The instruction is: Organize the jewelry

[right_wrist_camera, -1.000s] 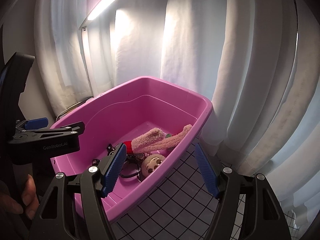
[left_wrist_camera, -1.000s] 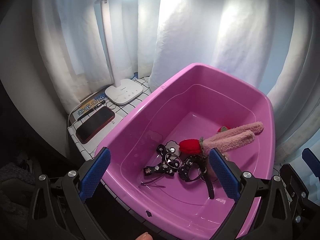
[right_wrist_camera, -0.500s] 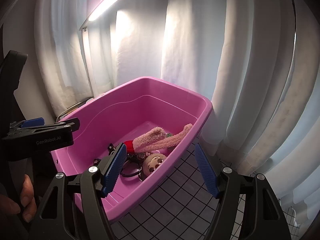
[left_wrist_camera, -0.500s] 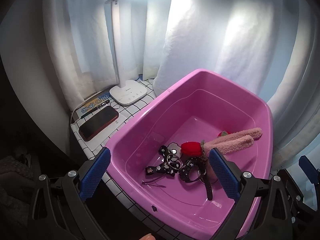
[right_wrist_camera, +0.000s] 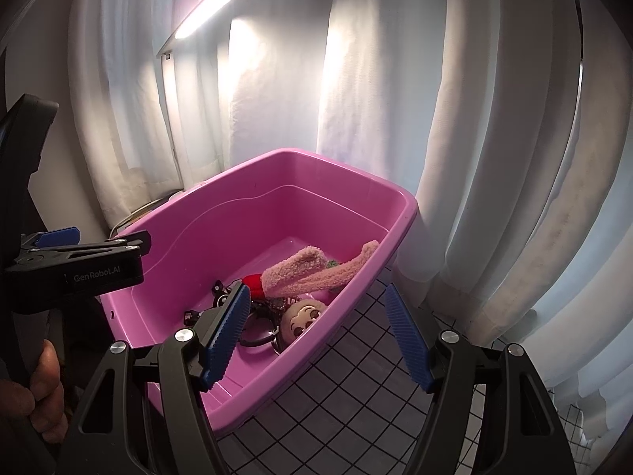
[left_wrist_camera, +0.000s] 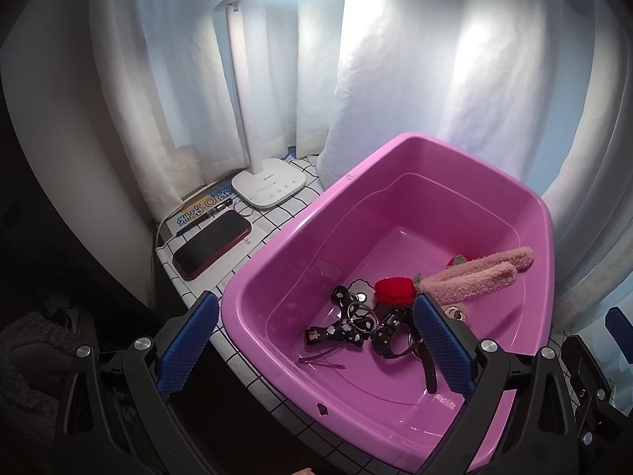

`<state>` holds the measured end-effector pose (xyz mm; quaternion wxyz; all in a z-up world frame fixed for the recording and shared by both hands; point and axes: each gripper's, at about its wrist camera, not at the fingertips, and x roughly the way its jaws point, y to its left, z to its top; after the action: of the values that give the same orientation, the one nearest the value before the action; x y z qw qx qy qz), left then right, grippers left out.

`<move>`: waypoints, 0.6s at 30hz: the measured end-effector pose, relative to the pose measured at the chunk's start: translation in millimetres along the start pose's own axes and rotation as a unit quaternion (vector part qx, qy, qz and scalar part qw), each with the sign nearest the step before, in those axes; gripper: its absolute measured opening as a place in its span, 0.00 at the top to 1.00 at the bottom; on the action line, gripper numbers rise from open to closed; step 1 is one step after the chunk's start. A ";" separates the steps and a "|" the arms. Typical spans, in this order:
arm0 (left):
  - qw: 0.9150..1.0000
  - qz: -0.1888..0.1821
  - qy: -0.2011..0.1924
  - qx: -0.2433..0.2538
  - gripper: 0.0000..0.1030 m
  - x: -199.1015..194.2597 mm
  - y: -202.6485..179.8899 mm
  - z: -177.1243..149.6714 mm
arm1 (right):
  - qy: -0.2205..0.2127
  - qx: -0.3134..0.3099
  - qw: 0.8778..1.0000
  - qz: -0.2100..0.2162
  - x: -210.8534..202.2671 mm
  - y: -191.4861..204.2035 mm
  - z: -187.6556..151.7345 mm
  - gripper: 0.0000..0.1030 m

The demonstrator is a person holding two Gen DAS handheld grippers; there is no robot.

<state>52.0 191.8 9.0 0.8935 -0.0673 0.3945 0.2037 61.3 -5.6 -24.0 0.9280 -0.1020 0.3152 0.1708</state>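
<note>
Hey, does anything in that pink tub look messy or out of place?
Yes. In the pink tub, black straps and rings lie knotted in one heap with a red plush charm and a fuzzy pink piece. Nothing looks spilled or broken.

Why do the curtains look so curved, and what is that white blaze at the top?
Left wrist view: the desk lamp blows out to glare at the top, and the fisheye lens bends the curtains. Right wrist view: the lamp's head stays a readable bar, the corners go dark, and the pink tub is sharp.
</note>
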 end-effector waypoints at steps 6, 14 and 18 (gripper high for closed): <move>1.000 0.010 -0.004 0.000 0.06 -2.7 1.0 2.0 | 0.001 0.001 1.000 -0.001 0.5 -0.4 -0.4 0.34; 1.000 0.010 -0.003 0.002 0.06 -3.0 0.3 0.9 | 0.002 -0.001 1.000 -0.003 1.0 1.6 0.7 0.34; 1.000 0.009 0.001 0.001 0.06 -1.7 0.5 1.1 | 0.002 -0.001 1.000 -0.003 1.3 1.9 1.0 0.34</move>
<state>51.5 192.0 11.0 0.8912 -0.0630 0.3965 0.2110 62.1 -3.3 -24.2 0.9277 -0.1040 0.3170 0.1676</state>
